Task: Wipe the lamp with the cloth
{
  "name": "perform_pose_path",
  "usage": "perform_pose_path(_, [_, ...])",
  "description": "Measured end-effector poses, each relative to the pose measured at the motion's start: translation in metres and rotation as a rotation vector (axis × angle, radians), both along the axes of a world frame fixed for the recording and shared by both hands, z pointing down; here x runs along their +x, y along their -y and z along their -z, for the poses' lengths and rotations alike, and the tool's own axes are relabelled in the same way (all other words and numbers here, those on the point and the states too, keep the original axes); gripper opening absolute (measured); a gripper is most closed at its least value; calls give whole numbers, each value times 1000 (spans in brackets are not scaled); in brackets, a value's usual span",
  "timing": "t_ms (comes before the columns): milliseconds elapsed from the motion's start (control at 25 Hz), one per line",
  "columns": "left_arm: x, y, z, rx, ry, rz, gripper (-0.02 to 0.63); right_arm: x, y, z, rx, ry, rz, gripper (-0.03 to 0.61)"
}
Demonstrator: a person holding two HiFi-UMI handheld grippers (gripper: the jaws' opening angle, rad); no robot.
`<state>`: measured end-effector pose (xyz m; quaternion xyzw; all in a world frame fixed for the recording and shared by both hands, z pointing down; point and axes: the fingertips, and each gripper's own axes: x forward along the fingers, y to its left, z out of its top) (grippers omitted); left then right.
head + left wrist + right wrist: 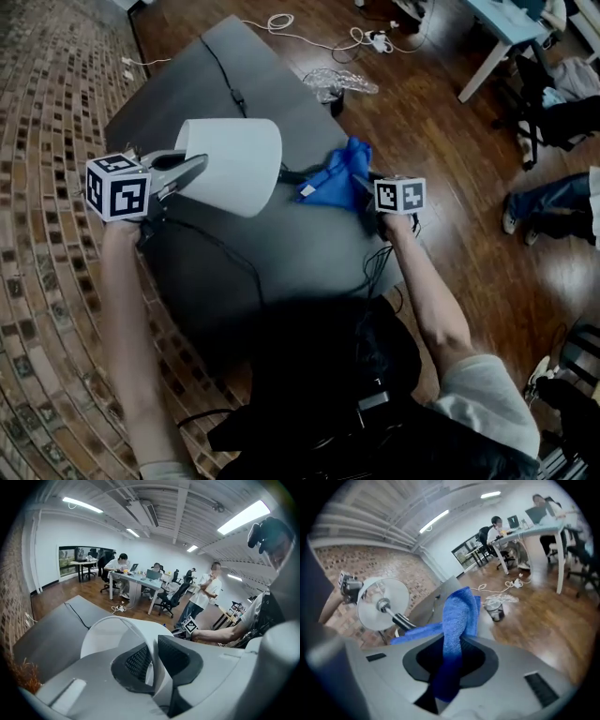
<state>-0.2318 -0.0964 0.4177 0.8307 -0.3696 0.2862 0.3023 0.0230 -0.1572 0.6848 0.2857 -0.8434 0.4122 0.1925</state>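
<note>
Two claws are seen over a grey counter [281,253] in the head view. At the left, the left claw [195,167] is clamped on the rim of the lamp [234,164], whose white shade is tipped sideways with its wide open end turned to the right. Only in the left gripper view is the thin rim seen pinched between the two dark pads. A dark stem [292,174] runs out of the shade toward the right. Just beside it, a blue cloth [336,178] is gripped by the right claw [364,190], whose jaws are closed on a fold of it. The right gripper view alone looks into the open shade, where a metal socket [383,604] is shown, and the cloth is seen rising from between the pads. A black cord [225,75] is laid across the far part of the counter. Whether the cloth touches the stem cannot be told.
</note>
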Motion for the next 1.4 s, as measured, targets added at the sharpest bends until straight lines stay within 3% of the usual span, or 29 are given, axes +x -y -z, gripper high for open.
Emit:
perform_pose_path(80, [-3,0,0,5,-2,9,51,15,3,7,57,-30,-12,78])
perform_pose_path(200, [-11,2,-2,10,-9,40,51,15,1,36,84,71,5,78])
perform_pose_path(320, [-13,15,-5,3,-18,51,51,-1,-17,46,49,155,57,78])
perform_pose_path(560, [-12,9,-7,-7,-34,61,51,-40,-52,30,3,138,180,78])
perform_pose_path(760, [5,-4,-5,-1,-55,-25,48,-66,-76,23,-37,160,172,78])
perform_pose_path(880, [-3,-10,0,10,-21,-57,43,-101,-82,22,-17,186,211,78])
perform_pose_path(1000, [0,-10,4,18,-2,-78,42,-95,-74,26,-26,183,173,78])
perform_pose_path(1120, [-1,-13,5,21,-11,-93,40,-89,-58,69,-53,361,76,78])
perform_pose_path(1240, [2,-19,6,31,-24,-95,37,-112,-46,112,-36,544,115,78])
perform_pose_path(1320, [7,-26,5,37,-29,-101,34,-131,-45,104,-40,520,181,78])
perform_pose_path(1400, [11,-34,5,38,-26,-119,29,-138,-47,73,-51,394,220,78])
